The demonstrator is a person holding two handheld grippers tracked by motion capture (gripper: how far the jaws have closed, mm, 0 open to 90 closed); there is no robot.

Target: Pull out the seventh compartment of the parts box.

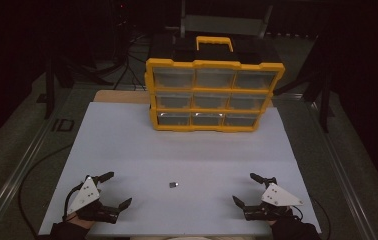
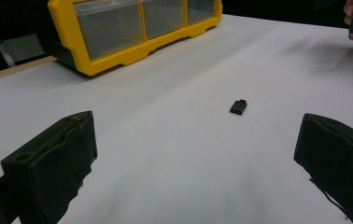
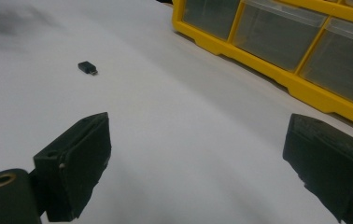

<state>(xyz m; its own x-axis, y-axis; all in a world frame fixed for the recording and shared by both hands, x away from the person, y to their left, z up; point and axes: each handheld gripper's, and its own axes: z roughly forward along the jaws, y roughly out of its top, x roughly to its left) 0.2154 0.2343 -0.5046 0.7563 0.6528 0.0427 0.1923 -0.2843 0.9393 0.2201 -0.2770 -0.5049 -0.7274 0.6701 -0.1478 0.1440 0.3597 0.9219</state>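
High view: a yellow drawer cabinet (image 1: 212,95) stands at the far edge of the white table (image 1: 127,150); left gripper (image 1: 113,191) and right gripper (image 1: 244,189) rest near the front, jaws wide apart, holding nothing. Between them, well apart from both, lies a small black adapter (image 1: 173,185). Being so tiny and flat, it likely skids or flips if one pad reaches it before the other.

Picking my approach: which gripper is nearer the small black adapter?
Left, narrowly. The left gripper sits open to the small black adapter's left; the right gripper, also open, sits slightly farther to its right.
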